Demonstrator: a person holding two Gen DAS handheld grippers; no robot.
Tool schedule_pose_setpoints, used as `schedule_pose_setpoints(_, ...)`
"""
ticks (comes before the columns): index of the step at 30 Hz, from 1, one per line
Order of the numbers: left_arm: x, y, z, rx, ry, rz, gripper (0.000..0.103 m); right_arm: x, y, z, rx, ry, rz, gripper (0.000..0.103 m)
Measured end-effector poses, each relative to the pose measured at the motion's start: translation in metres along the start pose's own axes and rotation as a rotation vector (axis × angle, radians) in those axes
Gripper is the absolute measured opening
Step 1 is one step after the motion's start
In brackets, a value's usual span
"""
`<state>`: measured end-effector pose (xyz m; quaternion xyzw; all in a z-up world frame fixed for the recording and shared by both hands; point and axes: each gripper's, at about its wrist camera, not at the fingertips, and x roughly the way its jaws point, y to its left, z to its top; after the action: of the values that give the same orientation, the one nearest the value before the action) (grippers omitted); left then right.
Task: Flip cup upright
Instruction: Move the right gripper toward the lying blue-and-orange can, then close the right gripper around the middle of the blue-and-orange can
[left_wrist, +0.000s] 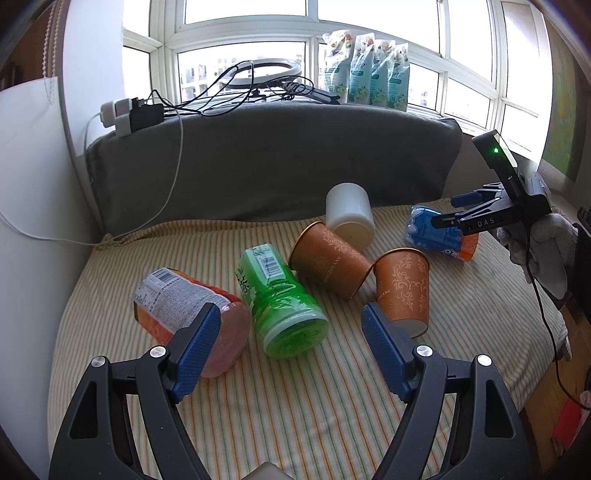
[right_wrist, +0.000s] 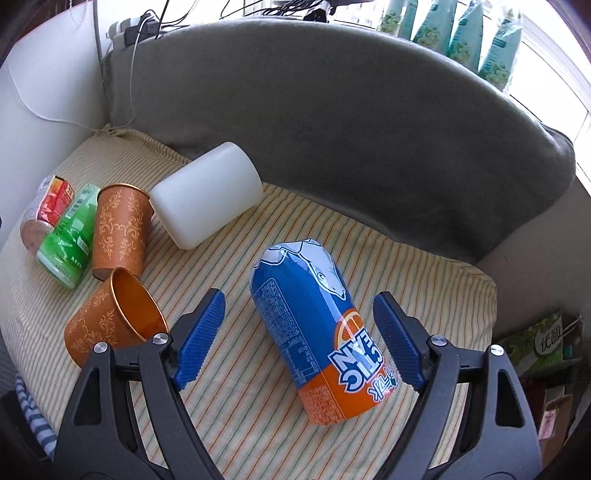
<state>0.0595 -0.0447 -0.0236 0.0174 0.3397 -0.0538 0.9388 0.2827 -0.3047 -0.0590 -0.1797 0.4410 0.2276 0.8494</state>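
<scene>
Both claws are gaping empty; the right claw (right_wrist: 295, 325) is straddling the blue cup (right_wrist: 314, 332), which, probably unsteady on the soft cushion (right_wrist: 258, 424), risks rolling away.

Bright window (left_wrist: 258, 33) (grey cushion (left_wrist: 273, 158) below)

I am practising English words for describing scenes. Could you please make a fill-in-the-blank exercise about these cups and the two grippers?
1. The blue-and-orange printed cup lies on its ____.
2. The right gripper has its jaws ____ on either side of that cup.
3. The white plastic cup lies close to the ____ backrest cushion.
4. The left gripper holds ____.

Missing words: side; open; grey; nothing
</scene>
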Motion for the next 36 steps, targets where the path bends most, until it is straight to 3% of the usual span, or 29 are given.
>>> schedule_pose_setpoints(12,-0.005,0.015,-0.004,-0.043,0.001,0.049,0.079,0.047,0.007,0.012,-0.176,0.162,0.014,0.084)
schedule_pose_setpoints(15,-0.005,0.018,-0.005,-0.048,0.001,0.059,0.079,0.055,0.01,0.012,-0.213,0.187,0.015,0.074)
schedule_pose_setpoints(26,-0.013,0.014,-0.008,-0.045,-0.002,0.055,0.079,0.042,0.025,0.001,-0.26,0.164,0.02,0.073)
schedule_pose_setpoints(36,-0.019,0.007,-0.015,0.003,0.028,0.049,0.079,-0.018,0.06,-0.032,-0.342,0.109,0.076,0.072)
